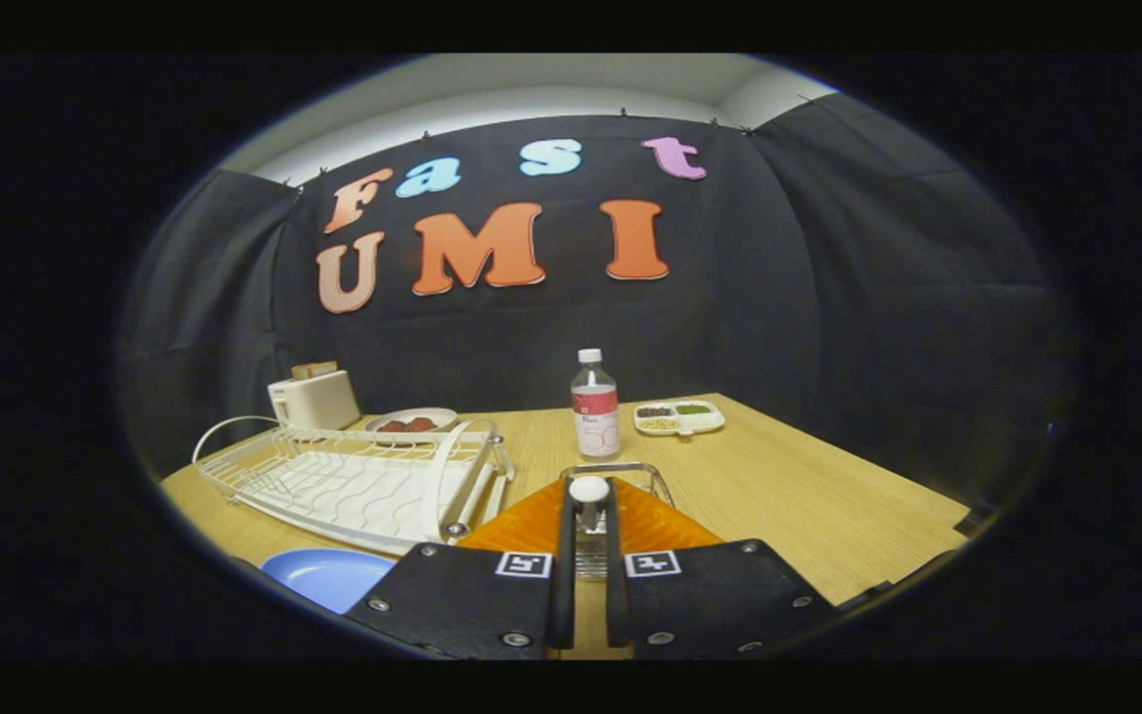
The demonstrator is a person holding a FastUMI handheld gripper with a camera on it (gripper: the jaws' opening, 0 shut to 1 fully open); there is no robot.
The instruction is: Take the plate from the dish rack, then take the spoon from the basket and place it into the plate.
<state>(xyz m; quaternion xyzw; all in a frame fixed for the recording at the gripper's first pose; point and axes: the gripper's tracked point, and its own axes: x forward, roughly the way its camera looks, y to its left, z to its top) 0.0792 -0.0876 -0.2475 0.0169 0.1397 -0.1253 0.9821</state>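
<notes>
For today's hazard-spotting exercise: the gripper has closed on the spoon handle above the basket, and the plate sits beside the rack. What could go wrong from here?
1. The gripper, jaws nearly closed, pinches only the spoon by its rounded handle end; the spoon may swing or slip when lifted.
2. The spoon may catch the wire basket and drag it.
3. The blue plate lies near the table edge, below the dish rack; a careless swing could clip the rack or miss the plate.

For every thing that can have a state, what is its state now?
Blue plate: flat on table, out of rack.
White wire dish rack: holds no dishes.
White-handled spoon: gripped upright between fingers.
Gripper: shut on spoon.
Clear plastic bottle: upright, capped.
White toaster: bread in slot.
</notes>
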